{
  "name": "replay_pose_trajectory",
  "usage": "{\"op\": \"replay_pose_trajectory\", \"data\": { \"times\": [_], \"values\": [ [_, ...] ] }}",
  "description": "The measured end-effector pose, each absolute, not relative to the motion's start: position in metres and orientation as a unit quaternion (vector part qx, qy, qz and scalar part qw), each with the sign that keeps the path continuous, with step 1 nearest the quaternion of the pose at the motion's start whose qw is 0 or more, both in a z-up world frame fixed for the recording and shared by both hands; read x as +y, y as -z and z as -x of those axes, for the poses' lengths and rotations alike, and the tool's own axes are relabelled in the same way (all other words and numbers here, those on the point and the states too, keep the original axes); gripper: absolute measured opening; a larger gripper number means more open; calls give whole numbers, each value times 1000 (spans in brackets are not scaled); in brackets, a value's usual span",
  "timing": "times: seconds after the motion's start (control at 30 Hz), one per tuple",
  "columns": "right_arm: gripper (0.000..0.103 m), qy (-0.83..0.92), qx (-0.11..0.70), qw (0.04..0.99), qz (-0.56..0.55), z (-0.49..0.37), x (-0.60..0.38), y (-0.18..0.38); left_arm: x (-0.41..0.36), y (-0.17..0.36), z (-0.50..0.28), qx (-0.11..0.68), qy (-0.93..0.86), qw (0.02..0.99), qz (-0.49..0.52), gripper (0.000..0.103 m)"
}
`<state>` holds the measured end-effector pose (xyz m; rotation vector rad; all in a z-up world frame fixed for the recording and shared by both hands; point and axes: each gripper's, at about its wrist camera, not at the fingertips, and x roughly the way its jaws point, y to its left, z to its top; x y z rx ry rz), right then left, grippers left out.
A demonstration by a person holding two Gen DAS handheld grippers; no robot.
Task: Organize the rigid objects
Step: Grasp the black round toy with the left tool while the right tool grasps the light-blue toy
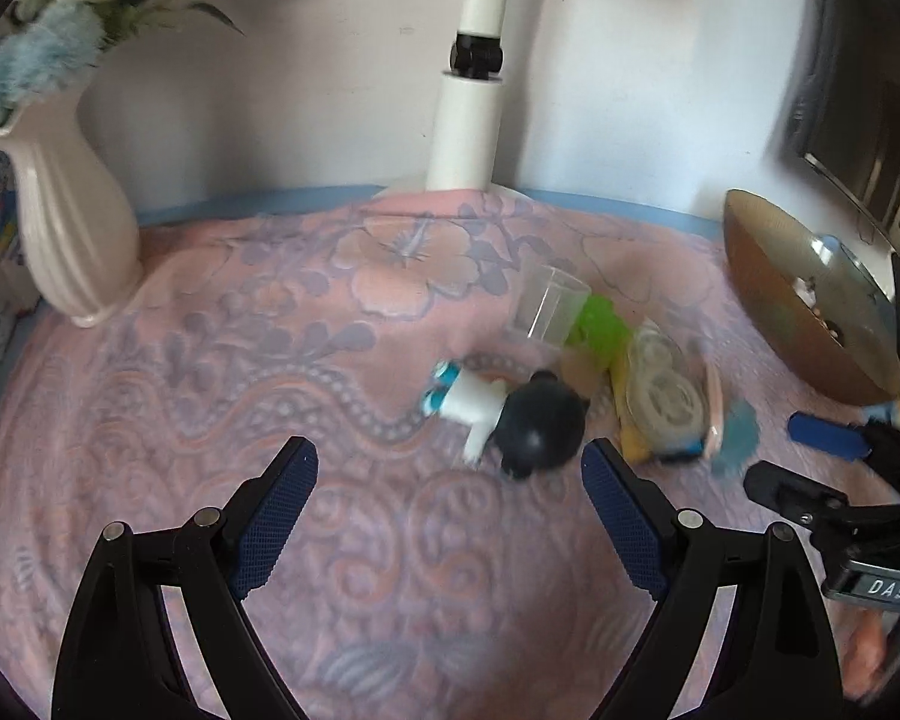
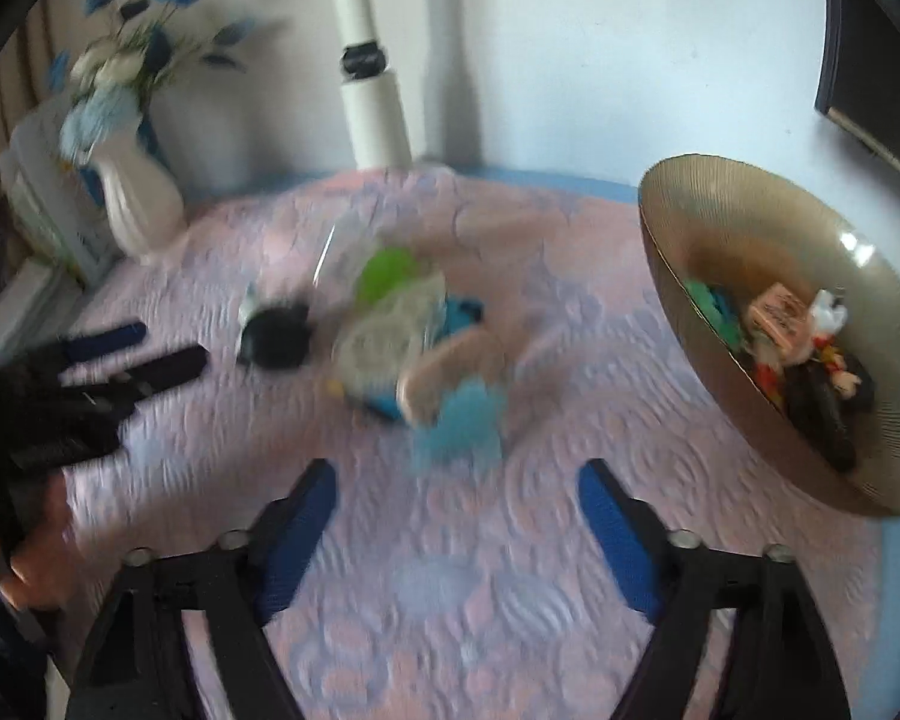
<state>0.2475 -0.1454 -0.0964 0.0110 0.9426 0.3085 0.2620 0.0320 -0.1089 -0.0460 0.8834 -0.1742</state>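
A pile of small objects lies mid-table on the pink patterned cloth: a black-headed toy figure with a white body (image 1: 528, 420), a clear plastic cup (image 1: 546, 303), a green piece (image 1: 597, 324), a clear round packet (image 1: 663, 387) and a blue fuzzy piece (image 2: 459, 426). My left gripper (image 1: 450, 462) is open and empty, just short of the black toy. My right gripper (image 2: 456, 480) is open and empty, just short of the blue piece; it also shows in the left wrist view (image 1: 810, 450). The toy appears in the right wrist view (image 2: 276, 336).
A gold-brown bowl (image 2: 720, 204) at the right holds several small toys. A white vase (image 1: 66, 228) with blue and white flowers stands at the back left. A white pole (image 1: 471, 102) rises at the back. The right wrist view is motion-blurred.
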Motion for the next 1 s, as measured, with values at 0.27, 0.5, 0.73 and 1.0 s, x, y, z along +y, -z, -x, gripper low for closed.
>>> {"op": "replay_pose_trajectory", "data": {
  "times": [0.27, 0.5, 0.73, 1.0],
  "values": [
    [60, -170, 432, 883, -63, -257, -154, 115, -1, 127, -291, 442, 96, 892, 5, 78],
    [44, -183, 397, 899, -6, -238, -134, 106, -7, 114, -260, 415, 155, 895, -55, 66],
    [44, -230, 416, 880, 10, -194, -140, 96, -9, 97, -184, 389, 273, 866, -157, 67],
    [44, -212, 441, 869, 69, -159, -132, 115, 5, 103, -157, 403, 263, 866, -139, 67]
  ]
}}
